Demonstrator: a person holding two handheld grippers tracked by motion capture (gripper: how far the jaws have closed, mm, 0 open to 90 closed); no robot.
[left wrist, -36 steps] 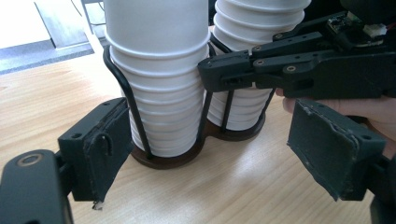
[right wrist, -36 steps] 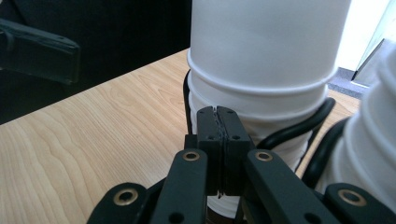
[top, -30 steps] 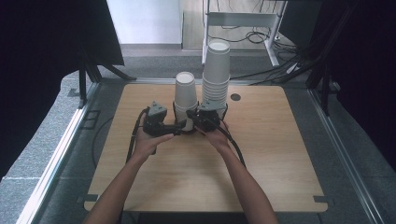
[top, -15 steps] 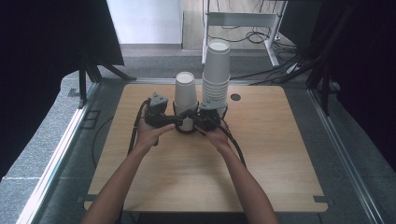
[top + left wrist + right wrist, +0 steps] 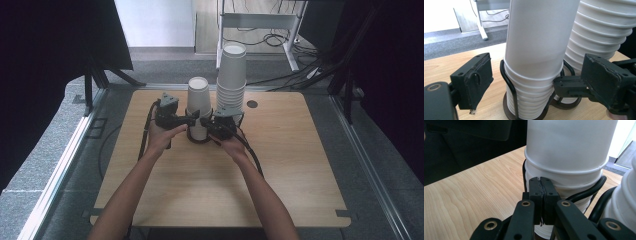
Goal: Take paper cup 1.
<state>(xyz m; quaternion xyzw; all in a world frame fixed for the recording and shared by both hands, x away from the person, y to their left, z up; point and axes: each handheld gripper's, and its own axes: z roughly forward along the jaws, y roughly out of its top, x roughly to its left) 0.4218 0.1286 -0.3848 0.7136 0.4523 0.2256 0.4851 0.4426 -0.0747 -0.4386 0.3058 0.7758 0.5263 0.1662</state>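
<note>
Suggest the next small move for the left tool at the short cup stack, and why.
Probably close the left tool on the top cup, then lift. Its jaws stand open on either side of that cup, not touching it. The right tool, shut, presses on the lower cups under its rim, seemingly to keep them in the wire holder.

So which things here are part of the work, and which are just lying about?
In use:
- short stack of white paper cups in a black wire holder
- left tongs, open beside it
- right tongs, shut against it

Lying about:
- taller white cup stack
- cables on the floor
</note>
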